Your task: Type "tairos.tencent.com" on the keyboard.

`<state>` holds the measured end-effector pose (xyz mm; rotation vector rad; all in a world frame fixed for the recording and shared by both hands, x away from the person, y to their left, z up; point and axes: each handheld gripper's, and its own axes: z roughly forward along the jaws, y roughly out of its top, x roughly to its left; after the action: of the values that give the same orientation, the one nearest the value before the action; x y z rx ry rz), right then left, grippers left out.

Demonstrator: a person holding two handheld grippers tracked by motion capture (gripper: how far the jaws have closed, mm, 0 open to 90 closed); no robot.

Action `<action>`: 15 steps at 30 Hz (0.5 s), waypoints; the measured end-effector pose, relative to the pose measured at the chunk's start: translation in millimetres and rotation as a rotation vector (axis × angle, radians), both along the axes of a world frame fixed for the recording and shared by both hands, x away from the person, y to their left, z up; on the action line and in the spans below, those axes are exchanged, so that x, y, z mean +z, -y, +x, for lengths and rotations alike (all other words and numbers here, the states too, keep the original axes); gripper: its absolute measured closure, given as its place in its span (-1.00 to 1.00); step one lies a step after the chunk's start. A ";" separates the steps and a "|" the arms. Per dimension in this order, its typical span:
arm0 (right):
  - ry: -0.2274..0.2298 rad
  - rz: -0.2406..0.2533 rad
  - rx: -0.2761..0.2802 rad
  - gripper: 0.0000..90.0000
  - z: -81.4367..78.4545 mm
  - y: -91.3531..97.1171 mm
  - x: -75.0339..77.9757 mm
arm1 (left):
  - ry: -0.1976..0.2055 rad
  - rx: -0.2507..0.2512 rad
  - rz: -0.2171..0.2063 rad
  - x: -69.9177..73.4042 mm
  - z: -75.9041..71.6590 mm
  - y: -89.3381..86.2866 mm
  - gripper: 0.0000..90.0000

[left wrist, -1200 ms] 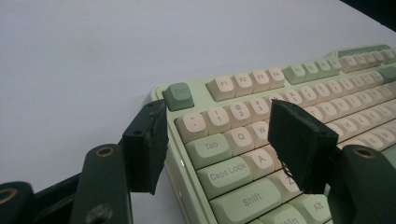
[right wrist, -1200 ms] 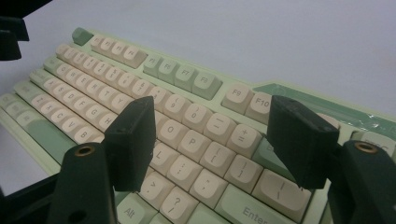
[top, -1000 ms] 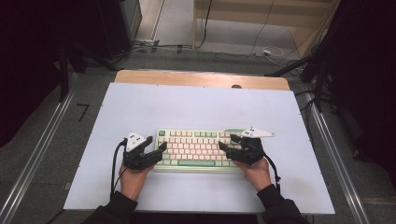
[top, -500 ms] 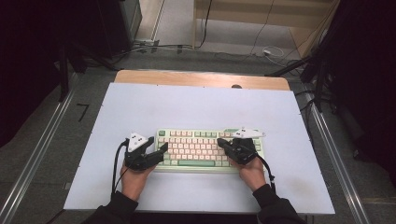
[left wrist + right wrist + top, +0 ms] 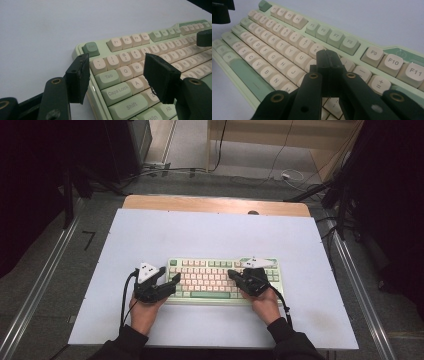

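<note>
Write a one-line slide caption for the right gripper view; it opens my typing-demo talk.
Right gripper, jaws shut, poised over the number row of a green-and-cream keyboard on a white table.

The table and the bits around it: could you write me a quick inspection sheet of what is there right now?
Surface: pale sheet over a wooden table.
Job's things: green and cream keyboard, flat near the front edge.
Clutter: nothing seen.
Grippers: left gripper at the keyboard's left end, jaws apart, one over the sheet beside the edge and one over the keys, nothing clamped. Right gripper over the right-hand keys, jaws closed together with nothing between them; they have just been closing.
Cables: one black cable trails from the left gripper; more lie on the floor behind the table.
Surroundings: metal rails along both sides, dark equipment in the far corners.
</note>
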<state>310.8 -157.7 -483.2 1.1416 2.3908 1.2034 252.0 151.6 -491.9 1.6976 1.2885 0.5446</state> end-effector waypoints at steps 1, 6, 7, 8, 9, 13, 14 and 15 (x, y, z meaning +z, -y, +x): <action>0.002 -0.002 0.001 0.94 0.0 -0.2 0.2 | -0.003 -0.001 0.002 -0.2 0.0 0.3 -0.14; 0.002 -0.010 -0.007 0.94 1.2 -0.2 -0.3 | 0.005 -0.002 -0.002 0.5 -1.2 0.6 -0.14; -0.001 -0.012 -0.008 0.94 1.2 -0.5 -0.7 | 0.005 -0.002 -0.002 0.3 -1.1 1.0 -0.14; -0.001 -0.015 -0.006 0.94 1.3 -0.6 -1.0 | 0.002 -0.003 0.002 0.1 -0.9 1.3 -0.14; -0.001 -0.017 -0.007 0.94 1.1 -1.0 -1.1 | 0.000 -0.003 0.004 -0.3 -0.7 1.9 -0.14; 0.001 -0.024 -0.009 0.94 2.2 -1.2 -2.0 | 0.000 -0.009 0.005 -1.1 -0.8 3.2 -0.14; -0.002 -0.024 -0.010 0.94 2.5 -1.4 -2.5 | 0.001 -0.010 0.004 -1.0 -0.8 3.3 -0.14; -0.003 -0.025 -0.009 0.94 2.8 -1.5 -3.0 | 0.001 -0.010 0.002 -0.9 -0.8 3.3 -0.14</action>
<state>313.6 -156.2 -486.2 1.1459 2.3931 1.1662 251.3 148.2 -492.8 1.7047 1.2779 0.5412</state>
